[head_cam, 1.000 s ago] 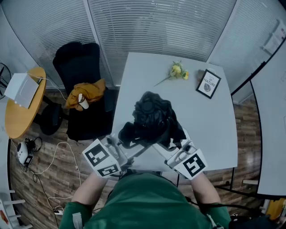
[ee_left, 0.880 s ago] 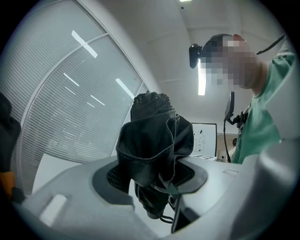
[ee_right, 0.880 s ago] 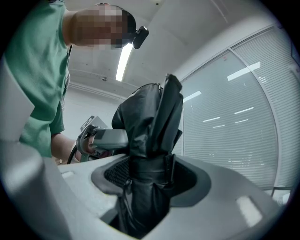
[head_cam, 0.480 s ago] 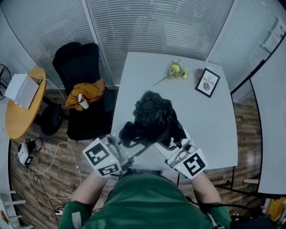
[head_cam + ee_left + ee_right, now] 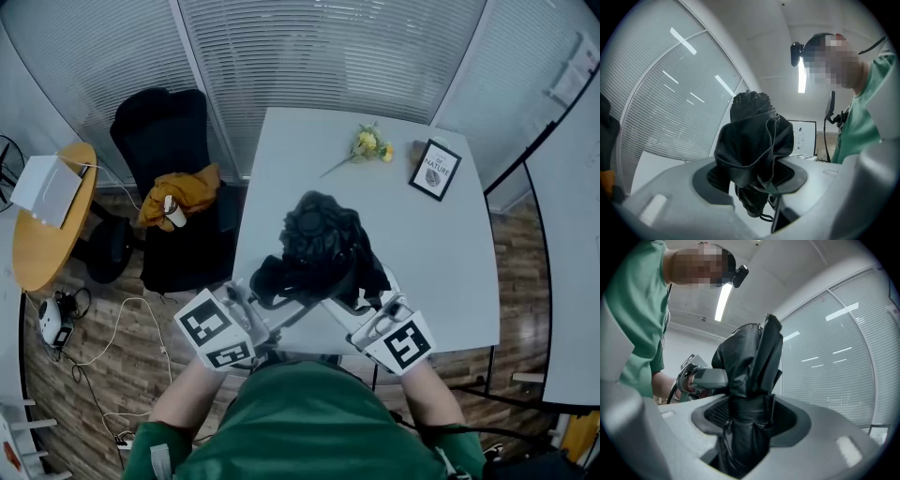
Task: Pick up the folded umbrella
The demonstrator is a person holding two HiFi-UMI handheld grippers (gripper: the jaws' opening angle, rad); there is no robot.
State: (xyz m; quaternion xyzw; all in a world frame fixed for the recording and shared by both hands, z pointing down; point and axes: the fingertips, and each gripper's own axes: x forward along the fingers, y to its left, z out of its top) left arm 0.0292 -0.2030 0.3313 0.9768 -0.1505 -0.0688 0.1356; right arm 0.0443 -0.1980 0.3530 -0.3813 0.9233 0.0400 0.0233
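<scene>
The grasp is the step in hand. The folded umbrella (image 5: pixel 319 246), a black bundle with loose cloth, sits over the near part of the white tabletop (image 5: pixel 427 253), caught from both sides. The left claw (image 5: pixel 262 298) stands fairly wide, yet its pads (image 5: pixel 717 176) press on the crumpled cloth and the shaft between them, so it pinches the umbrella near its handle end. The right claw (image 5: pixel 364 302) is likewise spread wide and clamped on the strapped, rolled part, which fills the gap from pad to pad. Both claws point level. Whether the bundle has left the tabletop cannot be told from above. The next move, as I judge it, calls for raising both hands together and evenly, with enough squeeze that the slack cloth does not slip.
</scene>
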